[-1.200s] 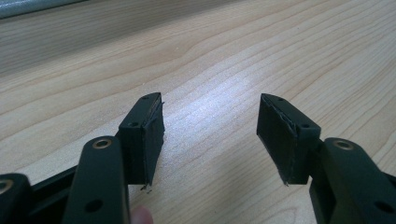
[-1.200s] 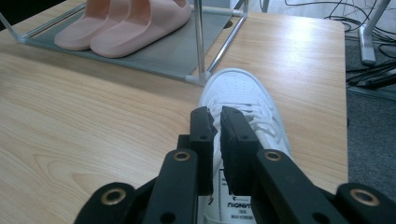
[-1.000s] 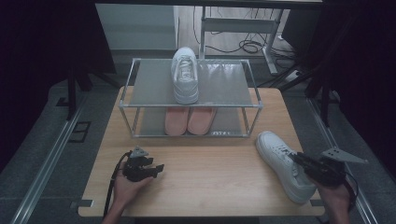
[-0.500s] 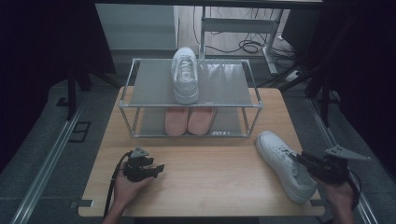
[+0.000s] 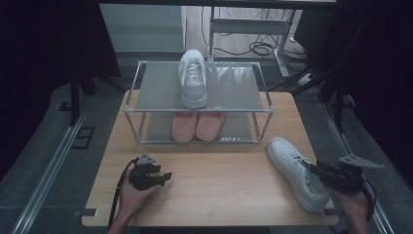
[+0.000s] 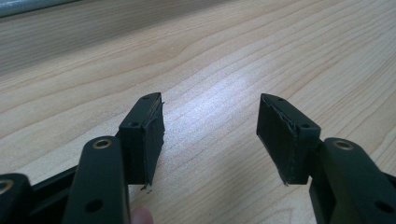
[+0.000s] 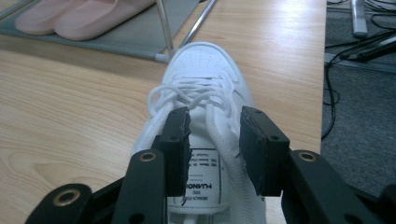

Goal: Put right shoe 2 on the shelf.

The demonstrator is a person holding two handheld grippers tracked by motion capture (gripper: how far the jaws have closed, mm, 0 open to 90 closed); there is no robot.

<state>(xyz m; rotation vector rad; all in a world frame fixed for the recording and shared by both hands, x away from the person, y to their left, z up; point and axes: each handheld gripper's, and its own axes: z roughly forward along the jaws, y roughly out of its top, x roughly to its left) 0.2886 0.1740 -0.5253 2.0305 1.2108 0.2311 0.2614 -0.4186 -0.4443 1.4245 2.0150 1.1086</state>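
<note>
A wooden table [image 5: 219,180] is seen from above, with a person's forearms coming in from the bottom edge.

At the left, the left hand [image 5: 129,195] rests on the tabletop and holds the left gripper [image 5: 163,176], which lies low over bare wood and points toward the middle of the table. In the left gripper view its two black jaws stand well apart with nothing between them, just wood grain below [image 6: 210,107].

In the middle, at the far side of the table, stands a two-level metal rack [image 5: 197,109]. A white sneaker [image 5: 192,78] sits on its top shelf, toe toward the person. On the lower shelf, a pair of pink slippers [image 5: 197,126] lies side by side.

At the right, a second white sneaker [image 5: 294,170] lies on the table just in front of the rack's right corner, its toe pointing toward the rack and its heel near the table's front right edge. The right gripper [image 5: 314,170], held in the right hand [image 5: 353,204], reaches over the heel end of this shoe. In the right gripper view the jaws have just been opening: they stand partly apart on either side of the shoe's tongue and upper laces [image 7: 212,140], with the tongue between them. The left pad looks close to or brushing the tongue; whether it still touches cannot be told. The label on the tongue is readable only in part.
</note>
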